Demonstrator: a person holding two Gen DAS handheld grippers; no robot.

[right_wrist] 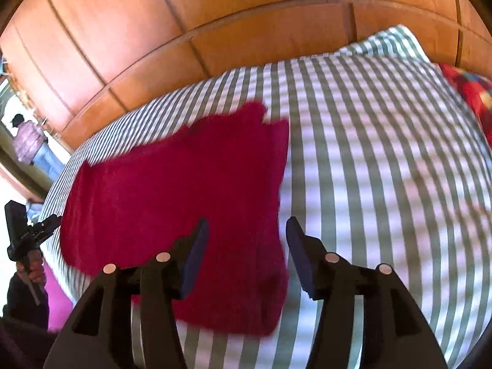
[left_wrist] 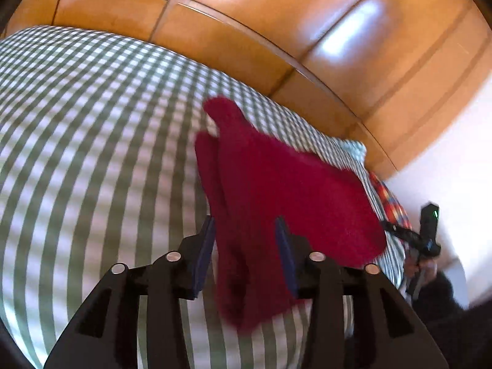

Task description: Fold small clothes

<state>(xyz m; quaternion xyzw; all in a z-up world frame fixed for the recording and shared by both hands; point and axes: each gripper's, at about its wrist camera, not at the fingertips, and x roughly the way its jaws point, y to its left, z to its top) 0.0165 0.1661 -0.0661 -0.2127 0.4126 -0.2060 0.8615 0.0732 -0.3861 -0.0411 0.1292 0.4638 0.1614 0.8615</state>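
In front of me a bed [left_wrist: 92, 117] fills most of both views, covered in a green-and-white striped sheet [right_wrist: 384, 160] crossed by soft bands of light. Behind it rises a wall of glossy orange-brown wooden panels [left_wrist: 246, 30], split by thin dark seams, with bright patches of light reflected on the finish. A white wall [left_wrist: 455, 153] meets the panels on one side. A red patterned cushion [right_wrist: 470, 92] lies at the bed's edge. Far off at the side, a bright doorway [right_wrist: 18, 141] frames a standing person in a pink jacket [right_wrist: 27, 141].
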